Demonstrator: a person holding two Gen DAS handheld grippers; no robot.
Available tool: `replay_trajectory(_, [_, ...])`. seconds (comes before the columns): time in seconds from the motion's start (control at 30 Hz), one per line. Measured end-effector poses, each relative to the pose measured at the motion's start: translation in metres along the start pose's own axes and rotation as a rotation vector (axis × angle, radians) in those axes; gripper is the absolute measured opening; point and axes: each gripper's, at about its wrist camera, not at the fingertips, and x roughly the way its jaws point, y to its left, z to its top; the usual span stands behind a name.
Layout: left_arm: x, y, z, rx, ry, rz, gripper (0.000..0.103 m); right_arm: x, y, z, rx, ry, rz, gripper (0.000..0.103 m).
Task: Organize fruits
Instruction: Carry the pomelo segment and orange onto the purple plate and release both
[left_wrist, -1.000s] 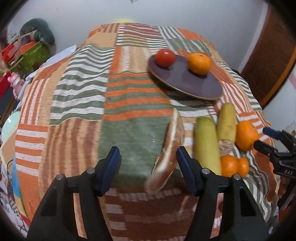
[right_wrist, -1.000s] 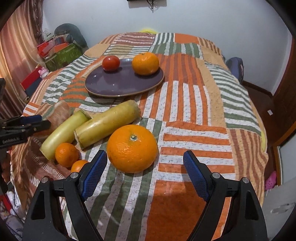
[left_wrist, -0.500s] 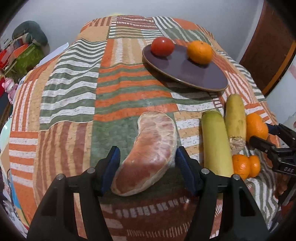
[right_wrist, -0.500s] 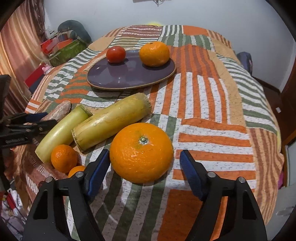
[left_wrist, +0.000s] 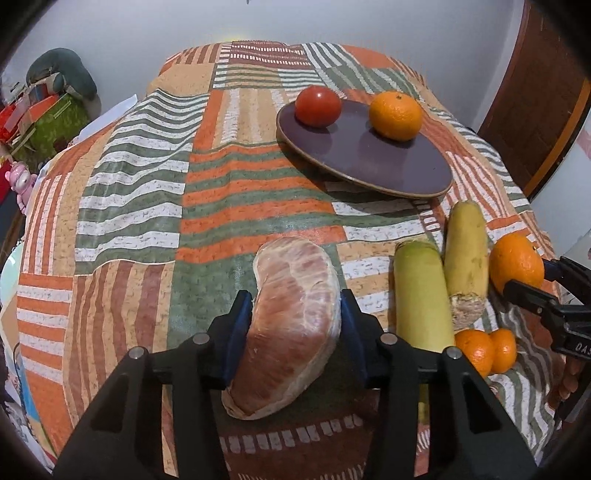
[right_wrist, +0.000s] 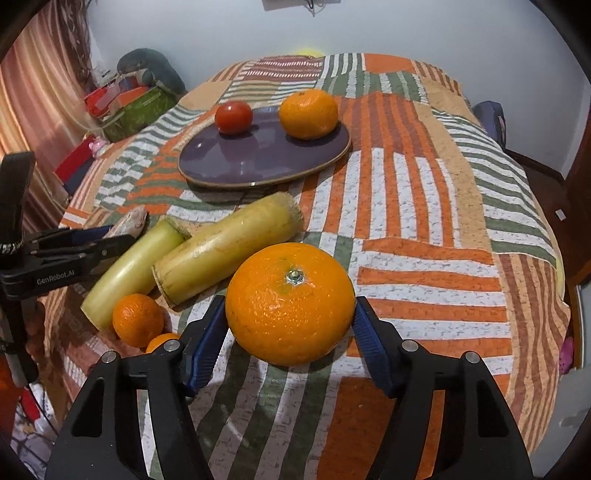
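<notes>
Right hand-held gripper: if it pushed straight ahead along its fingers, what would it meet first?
The large orange, already between the right hand-held gripper pads. Beyond it, the nearer pale stalk probably lies just left of the line; depth is unclear.

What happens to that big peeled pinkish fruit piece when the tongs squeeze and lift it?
The peeled segment looks soft and membrane-covered, so it would probably dent or tear under hard pressure. Its curved wedge shape, overhanging the left tongs, might sag or pivot. It likely won't roll.

My left pad hides half of the smallest orange beside the big orange; my other gripper covers most of the pomelo wedge.
</notes>
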Motion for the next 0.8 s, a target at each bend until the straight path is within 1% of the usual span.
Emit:
replay_trajectory(0.2, [-0.025,-0.001,0.005,-0.003,-0.052,-0.008,0.047,-0.019,-0.004,0.014,0.012,-0.06,-0.01,0.064])
replay_trajectory(0.43, [-0.051,-0.005,0.021,0.003,-0.127,-0.009,0.047,-0.036,-0.003,0.036,0.002,-0.138,-0.022,0.064])
replay_trajectory(0.8, [-0.062,-0.012,0.054,0.003,-0.195,-0.046,0.044,-0.043,-0.003,0.069,-0.011,-0.212,-0.027,0.064])
